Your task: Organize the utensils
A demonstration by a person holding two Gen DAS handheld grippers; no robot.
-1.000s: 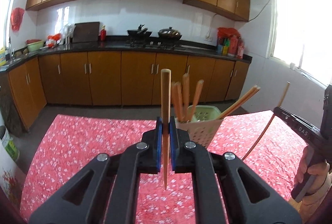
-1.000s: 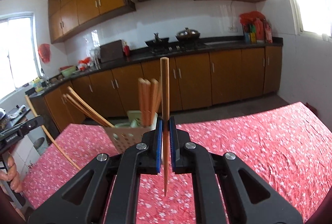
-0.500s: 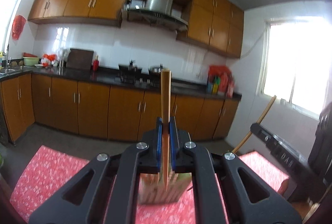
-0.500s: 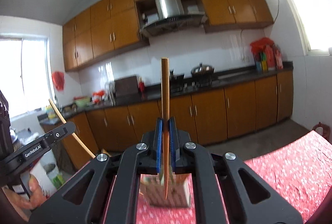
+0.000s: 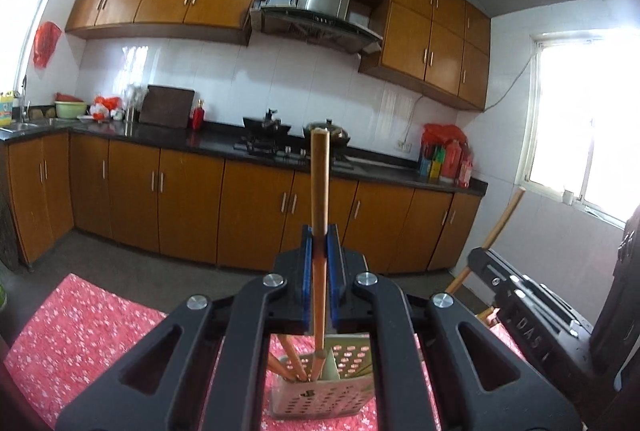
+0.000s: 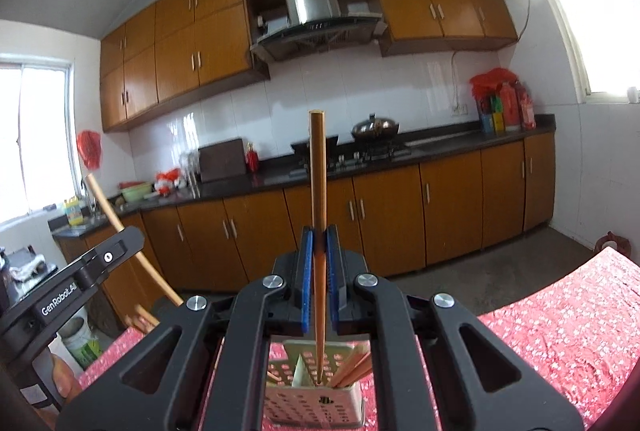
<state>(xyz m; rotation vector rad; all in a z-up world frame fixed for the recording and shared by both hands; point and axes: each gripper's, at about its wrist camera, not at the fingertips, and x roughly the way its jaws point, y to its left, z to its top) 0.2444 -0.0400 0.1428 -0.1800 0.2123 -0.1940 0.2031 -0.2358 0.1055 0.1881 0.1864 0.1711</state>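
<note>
Each claw — left (image 5: 319, 263), right (image 6: 319, 263) — clamps one upright, tapered wooden chopstick (image 5: 320, 191) over the perforated holder (image 5: 320, 395).

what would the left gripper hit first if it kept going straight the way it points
Probably nothing close: the left gripper, shut on a chopstick, points level over the utensil holder toward the lower cabinets across the floor. Depth is unclear.
</note>
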